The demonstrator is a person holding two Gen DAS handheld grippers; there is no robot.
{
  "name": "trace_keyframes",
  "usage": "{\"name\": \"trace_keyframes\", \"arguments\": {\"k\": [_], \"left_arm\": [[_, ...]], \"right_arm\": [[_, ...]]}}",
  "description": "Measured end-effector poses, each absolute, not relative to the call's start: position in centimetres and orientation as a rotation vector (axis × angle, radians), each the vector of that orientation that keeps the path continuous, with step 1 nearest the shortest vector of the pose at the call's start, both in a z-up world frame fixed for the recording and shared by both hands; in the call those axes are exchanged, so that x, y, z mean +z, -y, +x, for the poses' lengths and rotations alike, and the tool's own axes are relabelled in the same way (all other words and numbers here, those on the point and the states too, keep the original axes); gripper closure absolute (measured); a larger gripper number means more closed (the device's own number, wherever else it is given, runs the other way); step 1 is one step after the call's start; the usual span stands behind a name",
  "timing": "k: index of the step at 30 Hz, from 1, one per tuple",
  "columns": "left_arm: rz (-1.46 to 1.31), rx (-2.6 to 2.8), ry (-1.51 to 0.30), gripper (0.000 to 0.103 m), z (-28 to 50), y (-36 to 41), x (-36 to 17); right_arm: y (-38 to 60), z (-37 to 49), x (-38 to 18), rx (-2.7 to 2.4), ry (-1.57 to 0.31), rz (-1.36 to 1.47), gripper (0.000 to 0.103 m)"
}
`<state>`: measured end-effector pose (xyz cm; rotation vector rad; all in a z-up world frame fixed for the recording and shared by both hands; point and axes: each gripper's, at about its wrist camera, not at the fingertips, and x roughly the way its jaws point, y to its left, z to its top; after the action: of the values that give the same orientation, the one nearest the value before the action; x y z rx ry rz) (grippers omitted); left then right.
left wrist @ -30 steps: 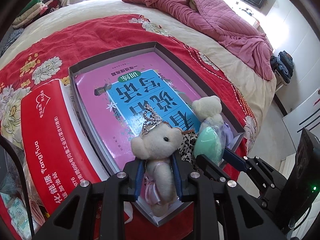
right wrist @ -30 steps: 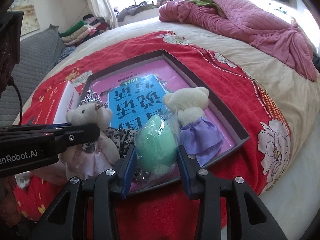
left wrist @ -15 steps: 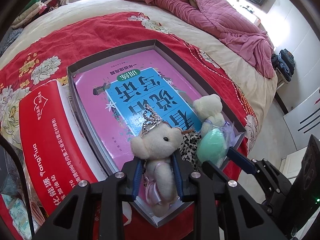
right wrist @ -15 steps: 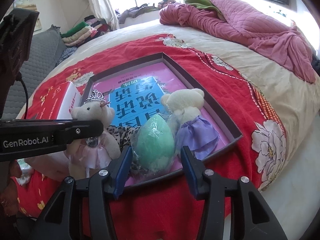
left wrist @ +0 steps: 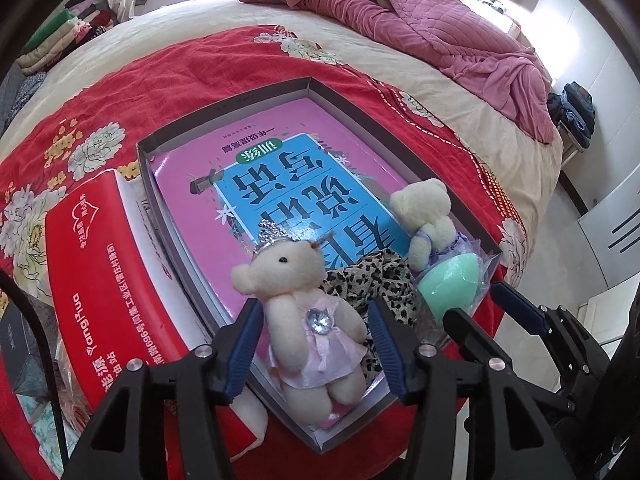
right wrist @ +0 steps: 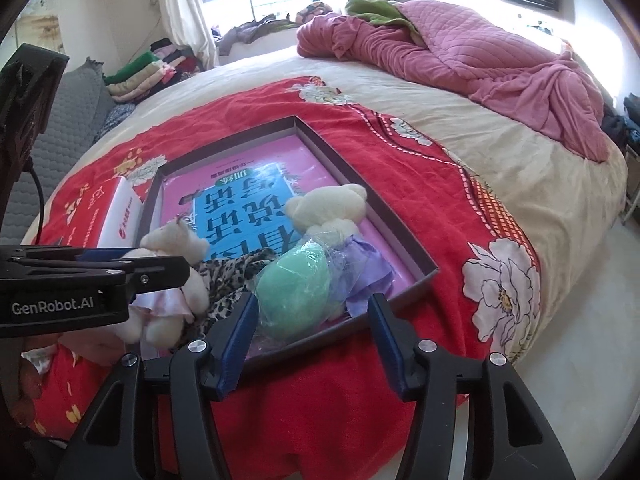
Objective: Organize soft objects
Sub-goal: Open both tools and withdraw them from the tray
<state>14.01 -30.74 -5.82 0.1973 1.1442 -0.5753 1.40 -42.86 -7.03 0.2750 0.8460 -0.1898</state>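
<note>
Grey tray (left wrist: 404, 148) near corner crowded | left claw (left wrist: 316, 344) opening around bear (left wrist: 308, 320) | right claw (right wrist: 312, 336) opening around sponge (right wrist: 294, 286)

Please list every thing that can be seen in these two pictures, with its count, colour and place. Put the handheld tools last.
bears: 2, cream; pink-dress bear at the box's near end between the left tool's pads, purple-dress bear further right in the box
egg: 1, green, in clear wrap, near right corner of the box
leopard cloth: 1, spotted, between the bears
book: 1, pink and blue, flat in the box
box: 1, grey, shallow, on the red blanket
red blanket: 1, flowered, on the bed
carton: 1, red and white, left of the box
quilt: 1, pink, far side of the bed
left tool: 1, black with blue pads, jaws opening, bear between them
right tool: 1, same colours, jaws opening, egg between them
</note>
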Motion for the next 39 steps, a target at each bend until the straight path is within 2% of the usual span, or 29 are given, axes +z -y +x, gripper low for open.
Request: {"name": "trace_keyframes", "arguments": {"k": [9,12,14,18,39], "left_arm": [[0.192,-0.578,-1.136,0.046,13.9,30.5,-5.4],[0.176,-0.592,-1.121,0.041,13.6,30.4,-4.8],[0.179,-0.6,-1.114,0.041,13.3,30.4,-4.5],[0.177,-0.606,-1.108,0.041,12.9,30.4,-4.1],[0.162,-0.578,-1.072,0.038,11.4,28.5,-2.2]], "right_arm": [[42.6,1.4,-6.9,-0.202,-0.849,0.252,0.044],[42.6,1.3,-6.9,-0.205,-0.85,0.253,0.044],[42.6,1.3,-6.9,-0.214,-0.853,0.253,0.044],[42.7,1.3,-6.7,-0.223,-0.849,0.258,0.037],[42.8,0.3,-5.1,-0.244,-0.814,0.251,0.033]]}}
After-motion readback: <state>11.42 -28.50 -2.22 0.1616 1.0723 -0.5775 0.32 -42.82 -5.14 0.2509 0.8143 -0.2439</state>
